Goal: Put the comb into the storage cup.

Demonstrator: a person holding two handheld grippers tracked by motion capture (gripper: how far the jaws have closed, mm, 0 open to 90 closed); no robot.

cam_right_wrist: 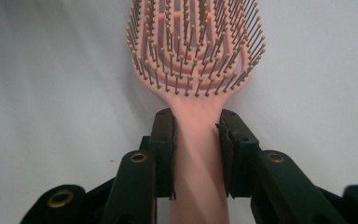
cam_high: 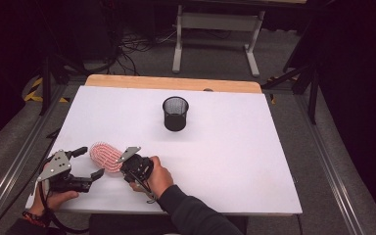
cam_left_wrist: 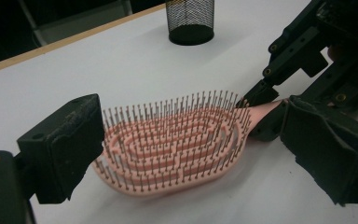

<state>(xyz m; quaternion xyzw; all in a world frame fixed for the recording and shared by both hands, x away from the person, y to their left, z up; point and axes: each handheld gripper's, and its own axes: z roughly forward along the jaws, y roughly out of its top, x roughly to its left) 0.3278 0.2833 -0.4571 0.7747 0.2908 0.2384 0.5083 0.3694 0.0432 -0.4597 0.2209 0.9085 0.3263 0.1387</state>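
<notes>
- Nearest my side of the white table (cam_high: pixel 225 161), my left gripper (cam_high: pixel 89 163) sits at the front left corner, jaws spread wide with nothing between them.
- From the left gripper view, those jaws frame the bristled head of the pink hairbrush (cam_left_wrist: pixel 172 140), one jaw off each side of it and neither touching it.
- Just to the right, my right gripper (cam_high: pixel 123 167) has closed on the hairbrush (cam_high: pixel 105 156) handle; the hand behind it rests low over the table.
- The right gripper view shows the grip plainly: both pads (cam_right_wrist: pixel 165 149) press against the sides of the pink handle, just below where it widens into the head of the hairbrush (cam_right_wrist: pixel 193 56).
- The brush lies flat on the table, bristles up, its head pointing away from the right gripper and towards the left one.
- In the left gripper view, the right gripper (cam_left_wrist: pixel 263 109) comes in from the right, pinching the neck of the brush.
- Farther back, near the middle of the table, stands a black mesh cup (cam_high: pixel 175 113), upright and well apart from the brush and both grippers.
- From above, I can see nothing inside that cup; the left gripper view shows just its lower part (cam_left_wrist: pixel 190 21).
- Beyond it, the table's wooden far edge (cam_high: pixel 171 82).
</notes>
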